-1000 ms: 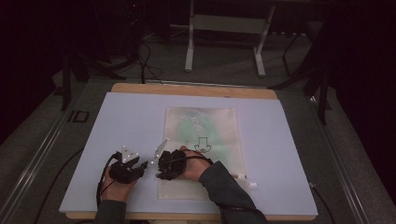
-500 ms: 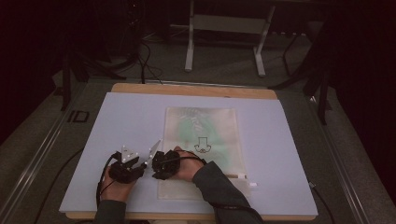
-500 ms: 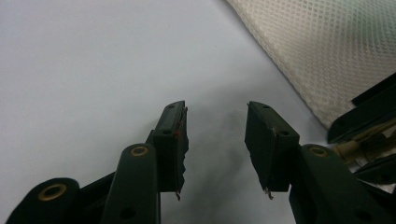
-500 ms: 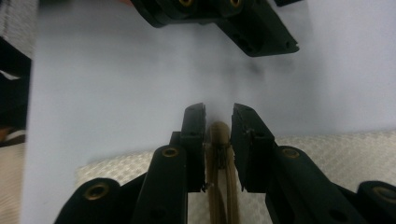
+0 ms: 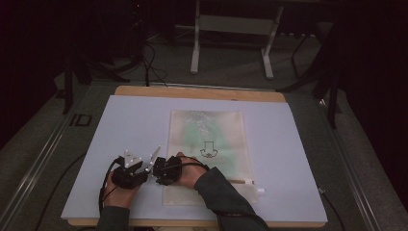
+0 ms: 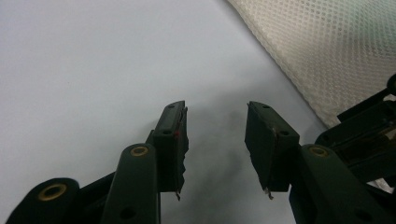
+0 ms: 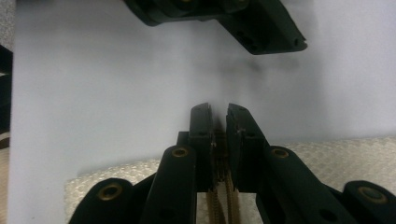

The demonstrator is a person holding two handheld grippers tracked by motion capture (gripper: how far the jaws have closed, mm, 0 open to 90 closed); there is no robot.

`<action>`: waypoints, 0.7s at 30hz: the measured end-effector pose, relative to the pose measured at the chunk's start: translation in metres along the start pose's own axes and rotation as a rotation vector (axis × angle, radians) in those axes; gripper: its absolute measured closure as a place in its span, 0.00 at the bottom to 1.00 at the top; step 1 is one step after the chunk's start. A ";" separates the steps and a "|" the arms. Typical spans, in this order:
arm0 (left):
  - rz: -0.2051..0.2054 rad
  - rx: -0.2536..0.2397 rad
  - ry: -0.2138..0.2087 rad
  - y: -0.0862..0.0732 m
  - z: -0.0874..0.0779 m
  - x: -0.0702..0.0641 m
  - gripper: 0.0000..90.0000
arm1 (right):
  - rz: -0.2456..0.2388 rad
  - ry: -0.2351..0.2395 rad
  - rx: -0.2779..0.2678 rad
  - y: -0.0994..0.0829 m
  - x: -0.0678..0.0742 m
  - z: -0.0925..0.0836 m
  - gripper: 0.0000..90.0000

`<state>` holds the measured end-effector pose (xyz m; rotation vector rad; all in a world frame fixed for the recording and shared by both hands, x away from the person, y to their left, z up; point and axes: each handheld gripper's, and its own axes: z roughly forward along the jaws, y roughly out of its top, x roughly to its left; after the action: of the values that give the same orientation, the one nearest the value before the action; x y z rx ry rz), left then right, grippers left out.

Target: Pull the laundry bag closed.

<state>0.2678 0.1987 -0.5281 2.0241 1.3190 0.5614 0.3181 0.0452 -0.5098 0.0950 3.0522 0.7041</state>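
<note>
Tongs, right (image 7: 218, 112): jaws drawn nearly together, just closing, over the near left edge of the mesh bag (image 5: 209, 144), with what looks like a brown zipper strip running between them in the right gripper view; whether the pads press on it cannot be told. Tongs, left (image 6: 215, 123): jaws spread, nothing between them, poised over bare worktop (image 5: 120, 125) just beside the bag's left edge. Mesh bag: pale, flat, rectangular, lying lengthwise at the middle of the worktop, its near end by the person's right hand (image 5: 185, 171); greenish contents show faintly through the mesh, and a dark printed outline sits at its centre. Left hand (image 5: 122, 185): close beside the right one, near the worktop's front edge. Worktop: pale lilac sheet on a wooden board.
</note>
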 end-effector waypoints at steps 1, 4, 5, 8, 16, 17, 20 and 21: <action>0.000 0.000 0.000 0.000 0.000 0.000 0.64 | -0.005 -0.001 -0.006 0.000 0.000 -0.001 0.90; 0.005 0.001 -0.001 0.000 0.000 0.000 0.64 | 0.004 0.003 -0.032 -0.001 0.002 -0.005 0.90; 0.005 0.002 0.000 0.000 0.000 0.000 0.64 | 0.007 0.008 -0.041 -0.001 0.002 -0.006 0.90; 0.004 -0.001 0.001 0.000 -0.001 0.000 0.64 | 0.023 0.021 -0.073 -0.004 0.001 -0.012 0.90; 0.008 -0.007 0.000 0.000 -0.001 -0.002 0.64 | 0.034 0.015 -0.136 -0.017 -0.001 -0.028 0.90; 0.010 -0.008 -0.002 0.000 -0.001 -0.002 0.64 | 0.035 0.017 -0.139 -0.020 -0.001 -0.029 0.90; 0.013 -0.009 -0.008 0.001 -0.002 -0.003 0.64 | 0.052 0.017 -0.147 -0.028 0.001 -0.032 0.90; 0.013 -0.008 -0.012 0.001 -0.002 -0.003 0.64 | 0.052 0.015 -0.149 -0.031 0.001 -0.033 0.90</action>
<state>0.2657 0.1962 -0.5263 2.0275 1.2951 0.5588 0.3150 0.0031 -0.4939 0.1682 3.0088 0.9364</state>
